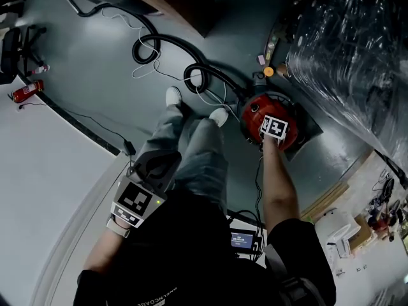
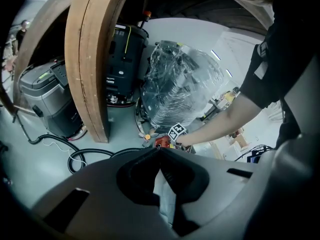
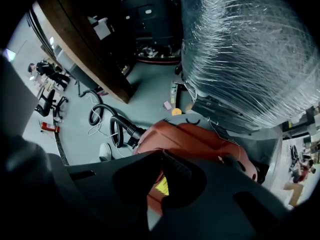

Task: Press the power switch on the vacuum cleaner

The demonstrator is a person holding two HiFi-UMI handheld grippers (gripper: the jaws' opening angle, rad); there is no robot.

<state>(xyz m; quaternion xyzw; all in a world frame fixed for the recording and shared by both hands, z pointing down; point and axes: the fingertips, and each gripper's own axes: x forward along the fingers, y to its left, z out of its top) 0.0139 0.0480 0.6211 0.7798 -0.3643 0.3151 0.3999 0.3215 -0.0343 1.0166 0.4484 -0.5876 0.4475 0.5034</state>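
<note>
Left hand-held gripper hangs empty with jaws together, while right hand-held gripper, likewise closed, points onto the red vacuum cleaner.

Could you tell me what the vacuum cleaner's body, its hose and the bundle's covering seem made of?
Vacuum cleaner body: likely moulded plastic, red, smooth with soft sheen.
Hose: probably flexible black plastic or rubber; it loops freely.
Bundle's covering: clear stretch film, glossy, wrinkled, with bright glints.

Grey floor, curved wooden beam, plastic-wrapped load, red fire extinguisher
</note>
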